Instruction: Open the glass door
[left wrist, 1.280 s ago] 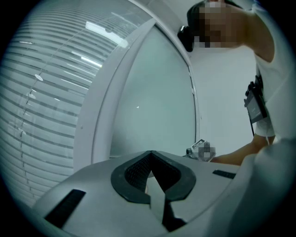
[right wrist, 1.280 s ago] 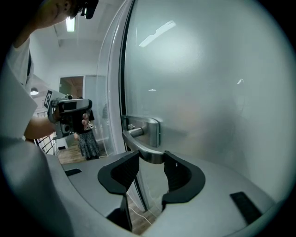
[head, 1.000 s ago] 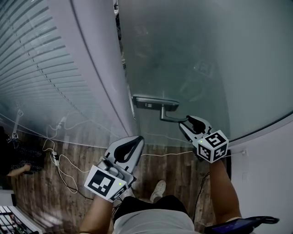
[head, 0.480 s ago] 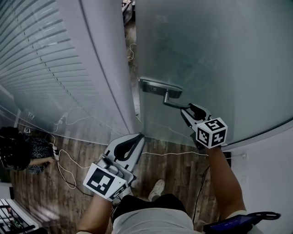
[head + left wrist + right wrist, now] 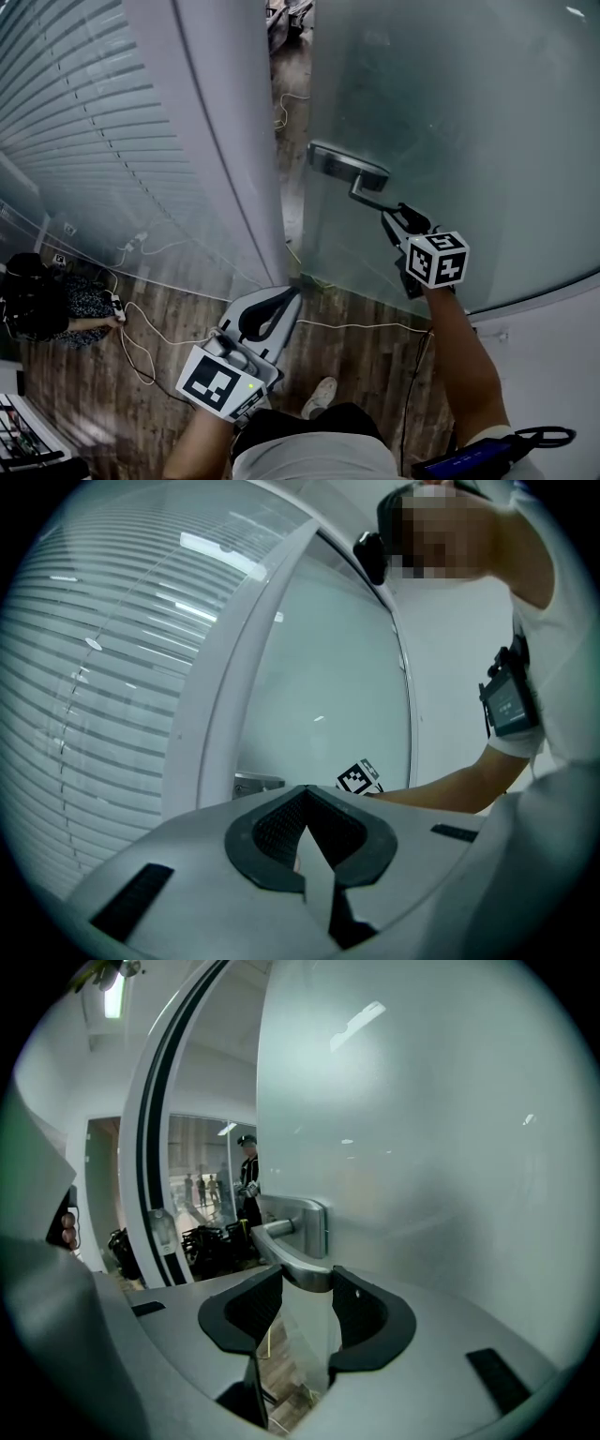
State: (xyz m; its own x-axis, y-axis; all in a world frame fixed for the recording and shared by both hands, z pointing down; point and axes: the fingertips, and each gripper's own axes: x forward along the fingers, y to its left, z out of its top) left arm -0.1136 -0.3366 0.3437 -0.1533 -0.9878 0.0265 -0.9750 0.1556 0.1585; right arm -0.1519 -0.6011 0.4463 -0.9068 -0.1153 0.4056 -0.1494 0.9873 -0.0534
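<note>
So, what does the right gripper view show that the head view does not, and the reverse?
Only the right gripper view: how the right gripper clamps the handle from both sides, and people standing beyond the door. Only the head view: the left gripper, shut and empty, the blinds and a shoe. Both: the door, ajar, and its handle.

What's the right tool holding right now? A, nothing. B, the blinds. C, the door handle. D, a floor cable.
C: in the right gripper view, the right tool has its jaws closed on either side of the metal handle, whose lever lies between the pads.
</note>
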